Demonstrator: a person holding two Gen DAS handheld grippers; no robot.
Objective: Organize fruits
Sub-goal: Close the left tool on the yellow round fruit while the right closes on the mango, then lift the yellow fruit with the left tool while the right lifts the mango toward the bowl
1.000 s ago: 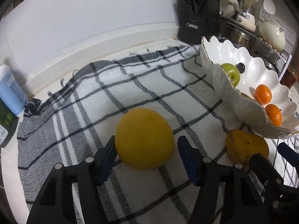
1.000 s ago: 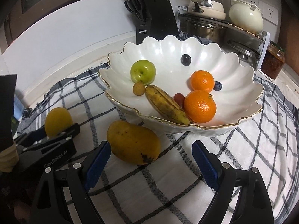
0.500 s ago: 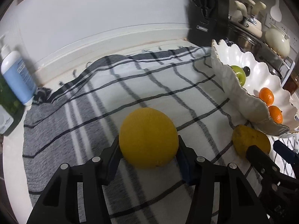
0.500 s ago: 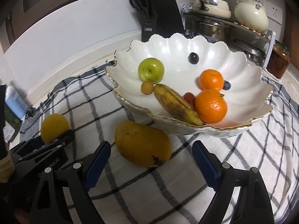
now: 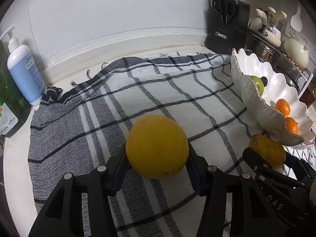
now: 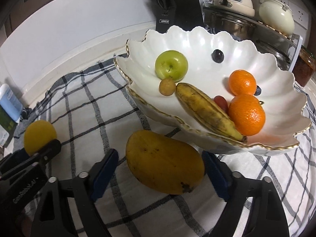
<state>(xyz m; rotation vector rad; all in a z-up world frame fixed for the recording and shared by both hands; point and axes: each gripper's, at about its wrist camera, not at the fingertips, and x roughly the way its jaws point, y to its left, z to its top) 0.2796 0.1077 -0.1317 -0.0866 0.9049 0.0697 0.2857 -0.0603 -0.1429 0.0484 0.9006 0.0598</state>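
My left gripper [image 5: 157,160] is shut on a round yellow fruit [image 5: 157,146] and holds it just above the checked cloth [image 5: 177,90]; the fruit also shows in the right wrist view [image 6: 39,136]. My right gripper [image 6: 160,164] is open, its blue pads on either side of a yellow mango [image 6: 165,161] lying on the cloth in front of the white scalloped bowl [image 6: 276,90]. The bowl holds a green apple [image 6: 170,65], a banana [image 6: 207,110], two oranges [image 6: 246,114] and small fruits. The mango [image 5: 267,150] and bowl [image 5: 256,102] also show in the left wrist view.
A black knife block [image 5: 227,25] stands at the back by the wall. A rack with pots and a cream teapot [image 6: 276,17] is behind the bowl. A blue pump bottle [image 5: 23,71] and a green bottle [image 5: 7,102] stand at the left counter edge.
My left gripper has closed on the yellow fruit and lifted it slightly. My right gripper has moved forward so its open fingers now flank the mango.
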